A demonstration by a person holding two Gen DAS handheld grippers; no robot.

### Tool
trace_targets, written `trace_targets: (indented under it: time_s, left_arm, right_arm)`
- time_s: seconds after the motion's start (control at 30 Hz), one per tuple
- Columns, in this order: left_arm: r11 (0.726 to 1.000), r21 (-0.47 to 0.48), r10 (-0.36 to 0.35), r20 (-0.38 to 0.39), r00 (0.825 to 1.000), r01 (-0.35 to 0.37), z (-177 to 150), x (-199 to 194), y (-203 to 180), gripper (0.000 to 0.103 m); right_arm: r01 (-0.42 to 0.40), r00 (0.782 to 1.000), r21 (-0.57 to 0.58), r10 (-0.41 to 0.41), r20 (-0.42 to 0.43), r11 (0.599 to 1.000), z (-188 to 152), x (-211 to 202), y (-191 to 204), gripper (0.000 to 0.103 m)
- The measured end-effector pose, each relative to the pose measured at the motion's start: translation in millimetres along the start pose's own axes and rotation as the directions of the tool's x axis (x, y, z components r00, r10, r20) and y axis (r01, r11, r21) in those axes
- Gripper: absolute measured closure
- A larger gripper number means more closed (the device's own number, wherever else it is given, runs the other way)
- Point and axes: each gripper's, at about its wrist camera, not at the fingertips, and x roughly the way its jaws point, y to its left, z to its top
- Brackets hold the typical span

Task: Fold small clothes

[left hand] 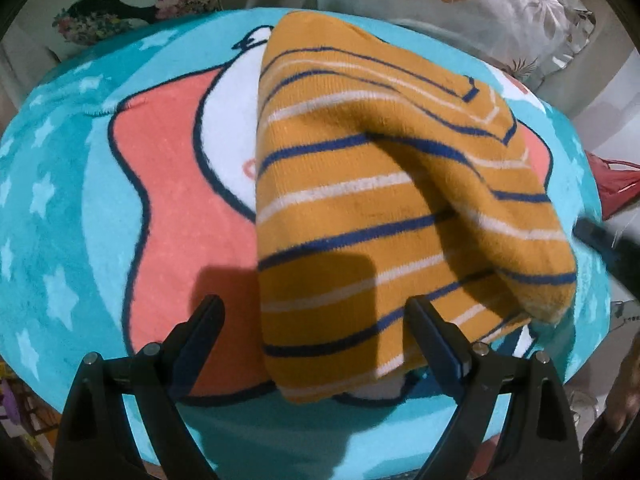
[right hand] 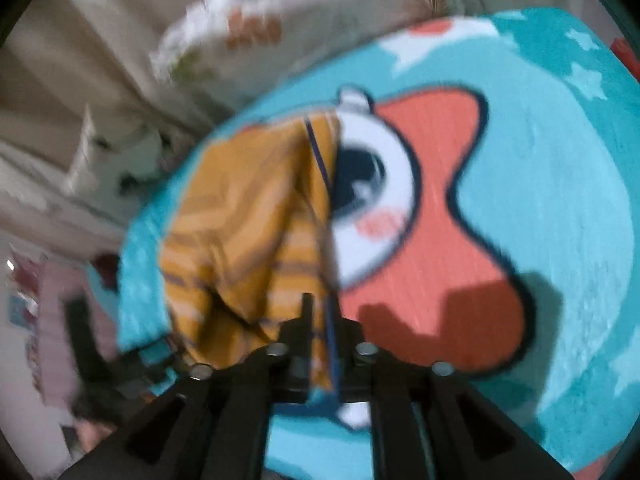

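Left gripper (left hand: 316, 332) hangs over the near edge of the shirt (left hand: 384, 208), its jaws spread wide with one finger on either side of the left hem and neither pad pressing cloth, so it grips nothing. Right gripper (right hand: 320, 320) has its jaws drawn close together with a strip of the shirt's edge running between them; the right wrist view is badly smeared, and I cannot tell whether the pads pinch that edge or merely stand beside it.

That striped shirt lies on the mat (left hand: 80, 200) (a round turquoise one with a pink star and a cartoon face), roughly in its middle. From the left wrist view it already looks doubled: its left side makes one straight, clean fold line, and an upper layer is draped across the lower one towards the right. That upper layer is not flat, though. It bulges in a rounded ridge at the right, with a corner hanging loose near the mat's edge.

My reading is that one fold is laid but unsettled. Still left: flattening the hump, squaring the edges, and probably one more fold across to make a compact bundle. No other clothes show in either view.
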Motion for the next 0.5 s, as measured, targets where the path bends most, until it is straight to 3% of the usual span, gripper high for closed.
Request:
trace_targets:
  time_s: [0.03,0.07,0.2,0.23,0.27,0.3,0.37,0.5]
  left_arm:
    - [1.0,0.0,0.002,0.004,1.0,-0.002,0.2,-1.1,-1.0,0.011]
    - [1.0,0.002,0.004,0.009,1.0,-0.004,0.5,-2.7,-2.0,0.011]
    - [1.0,0.011,0.013,0.053,0.999,-0.014,-0.1,-15.0,-6.5,0.011]
    - [1.0,0.015,0.021,0.069,0.997,-0.022,-0.2,-18.5,-7.1,0.011]
    - [0.999,0.022,0.039,0.074,0.997,-0.04,0.0,-19.5,-7.7,0.011]
    - [0.998,0.029,0.058,0.073,0.996,-0.06,0.2,-18.6,-7.3,0.011]
    - [0.993,0.05,0.105,0.055,0.993,-0.108,0.4,-9.7,-7.3,0.011]
    - [0.994,0.061,0.094,0.003,0.996,-0.094,-1.4,9.6,-10.5,0.011]
  right_arm:
    - [-0.011,1.0,0.005,0.011,0.02,1.0,9.9,0.9,2.4,0.06]
    - [-0.017,0.999,0.001,0.017,0.033,1.0,17.9,4.3,8.1,0.055]
    - [0.003,1.0,-0.037,-0.003,0.005,0.999,47.5,43.1,25.2,0.055]
    - [0.018,1.0,-0.061,-0.019,-0.025,0.998,52.3,59.5,31.2,0.057]
    - [0.015,0.998,-0.077,-0.019,-0.058,0.997,55.8,70.5,36.1,0.066]
    - [-0.019,0.994,-0.092,0.008,-0.112,0.996,58.8,84.5,43.4,0.091]
    - [-0.003,0.993,-0.175,-0.018,-0.12,0.985,64.6,84.5,55.8,0.092]
    - [0.138,0.984,-0.28,-0.165,-0.075,0.95,91.2,91.0,67.2,0.093]
